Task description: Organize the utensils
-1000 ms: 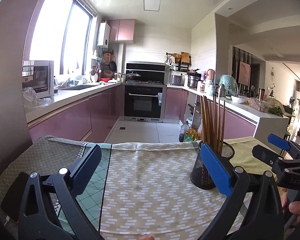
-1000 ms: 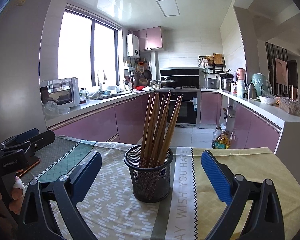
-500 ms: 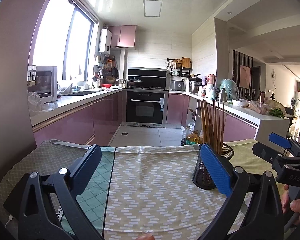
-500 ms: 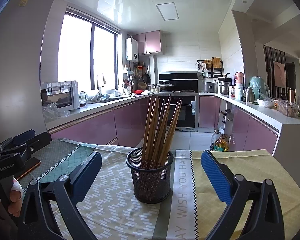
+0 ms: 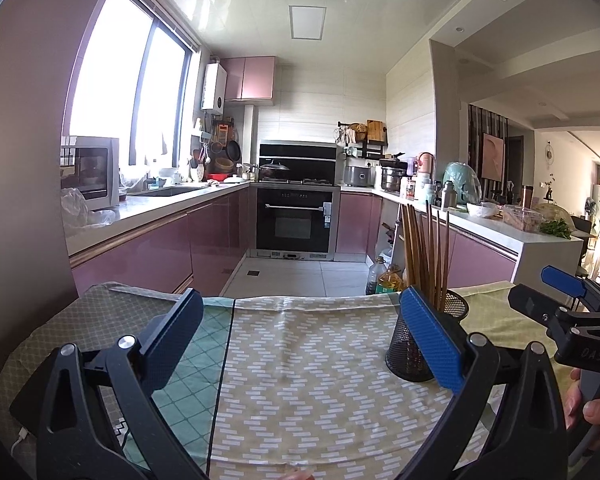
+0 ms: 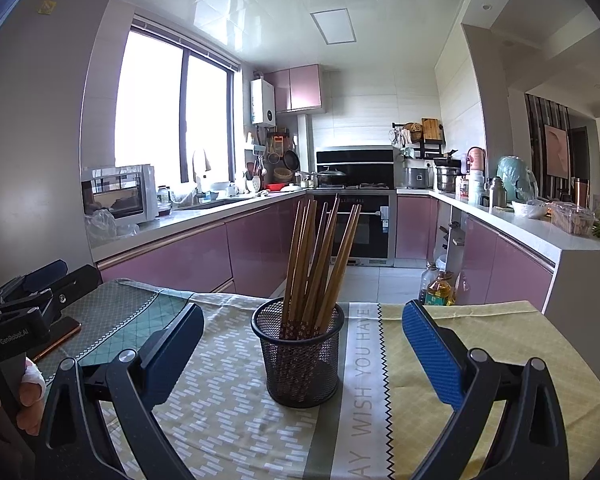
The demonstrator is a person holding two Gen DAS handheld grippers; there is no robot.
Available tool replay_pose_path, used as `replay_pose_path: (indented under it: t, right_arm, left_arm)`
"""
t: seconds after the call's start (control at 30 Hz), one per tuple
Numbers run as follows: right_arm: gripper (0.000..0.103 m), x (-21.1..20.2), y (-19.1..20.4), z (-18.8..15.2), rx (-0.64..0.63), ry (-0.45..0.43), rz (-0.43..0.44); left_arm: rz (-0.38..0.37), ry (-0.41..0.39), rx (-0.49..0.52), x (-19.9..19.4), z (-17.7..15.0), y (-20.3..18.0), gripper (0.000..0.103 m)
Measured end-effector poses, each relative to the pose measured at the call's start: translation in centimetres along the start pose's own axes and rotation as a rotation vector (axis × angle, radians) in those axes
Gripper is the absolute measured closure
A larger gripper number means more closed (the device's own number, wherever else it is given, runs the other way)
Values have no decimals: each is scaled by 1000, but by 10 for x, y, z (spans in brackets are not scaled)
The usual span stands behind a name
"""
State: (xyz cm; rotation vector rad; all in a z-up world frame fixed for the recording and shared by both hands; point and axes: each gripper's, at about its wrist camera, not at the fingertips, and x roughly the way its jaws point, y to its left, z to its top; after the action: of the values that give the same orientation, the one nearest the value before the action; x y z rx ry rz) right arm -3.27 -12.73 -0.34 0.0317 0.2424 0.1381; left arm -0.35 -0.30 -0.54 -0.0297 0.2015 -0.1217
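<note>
A black wire-mesh holder stands on the patterned tablecloth with several brown wooden chopsticks upright in it. My right gripper is open and empty, its blue pads either side of the holder and nearer to me. In the left wrist view the holder is partly hidden behind the right pad. My left gripper is open and empty over bare cloth, left of the holder. Each gripper shows at the edge of the other's view: the right one and the left one.
A phone lies on the cloth at the left. Beyond the table's far edge are the kitchen floor, pink cabinets, an oven and oil bottles on the floor. A white counter runs along the right.
Both cameras have tilted slightly upward, so the table and holder sit a little lower in view. Both grippers stay open and the holder has not moved.
</note>
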Motion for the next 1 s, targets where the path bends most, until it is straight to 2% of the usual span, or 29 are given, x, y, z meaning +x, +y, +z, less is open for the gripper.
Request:
replay_pose_path:
  t: [1.0]
  right_arm:
    - [7, 1, 0, 2, 9, 3, -3]
  left_arm:
    - [9, -2, 1, -1, 2, 1, 5]
